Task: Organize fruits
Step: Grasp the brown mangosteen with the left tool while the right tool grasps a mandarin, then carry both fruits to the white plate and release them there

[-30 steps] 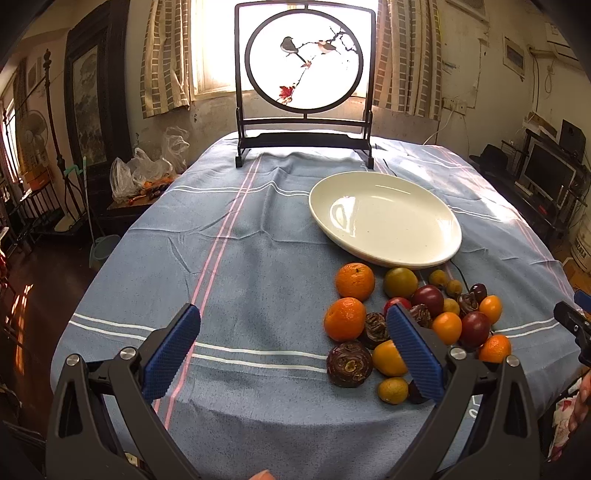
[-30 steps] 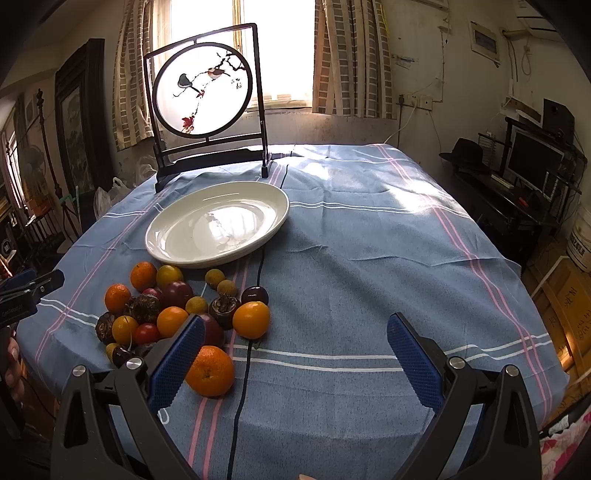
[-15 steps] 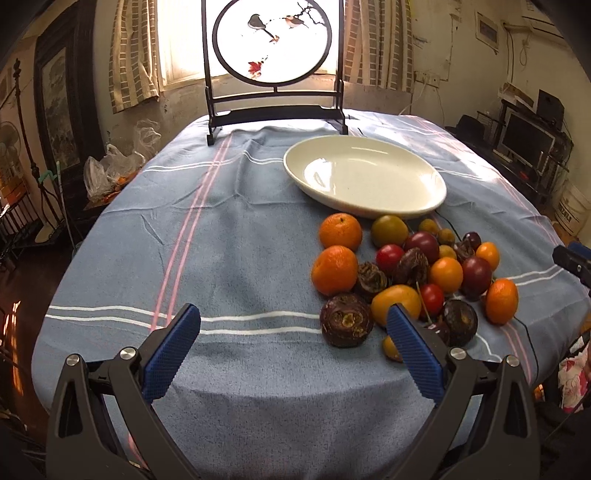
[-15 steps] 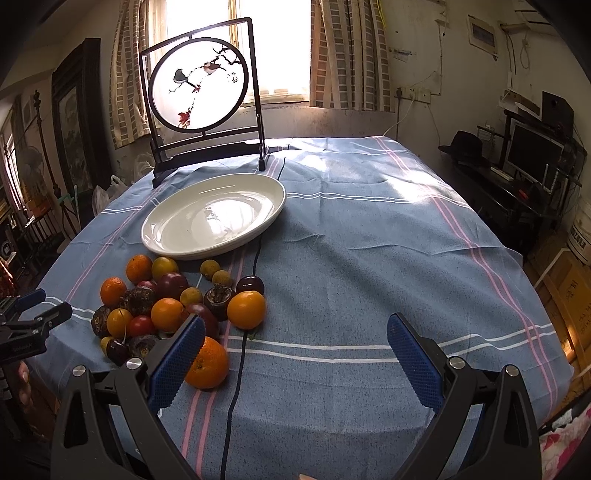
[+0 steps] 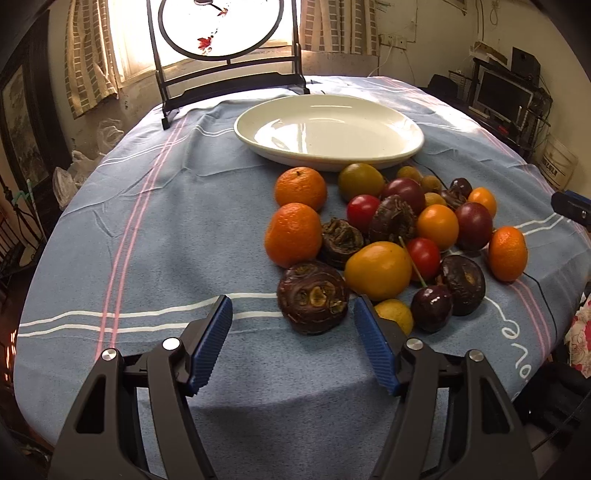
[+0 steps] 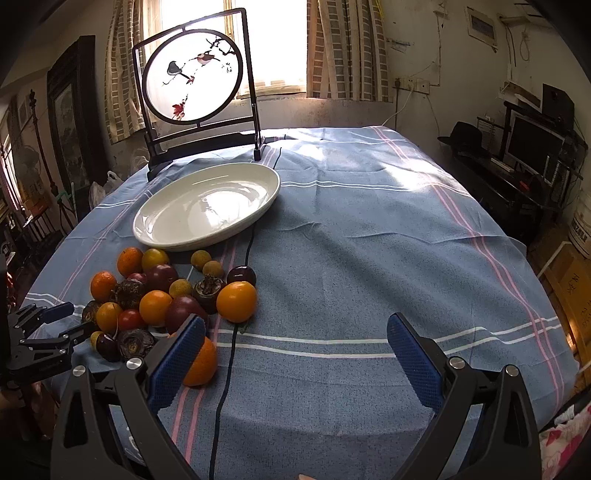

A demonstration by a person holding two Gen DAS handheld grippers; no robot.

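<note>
A pile of fruit lies on the blue striped cloth in front of an empty white plate (image 5: pixel 258 142): tangerines (image 5: pixel 293 234), red tomatoes (image 5: pixel 364 208), purple plums and wrinkled dark brown fruits. My left gripper (image 5: pixel 293 310) hangs low at the near edge of the pile. Its jaws are closing, and the nearest dark brown fruit (image 5: pixel 313 301) sits just beyond the tips, untouched by the pads. The right gripper (image 6: pixel 295 321) stands open over bare cloth to the right of the pile. One orange (image 6: pixel 201 363) is half hidden behind its left finger (image 6: pixel 177 362). The plate (image 6: pixel 207 242) lies beyond the pile.
A round bird screen in a black frame (image 5: pixel 221 29) stands at the table's far end. A black cable (image 6: pixel 229 354) runs from it past the plate and fruit to the near edge. The cloth drops off close below both grippers. A desk with monitors (image 6: pixel 532 144) stands at right.
My left gripper has sunk and come closer to the near side of the fruit pile, and its jaws have narrowed. The right gripper has barely moved.
</note>
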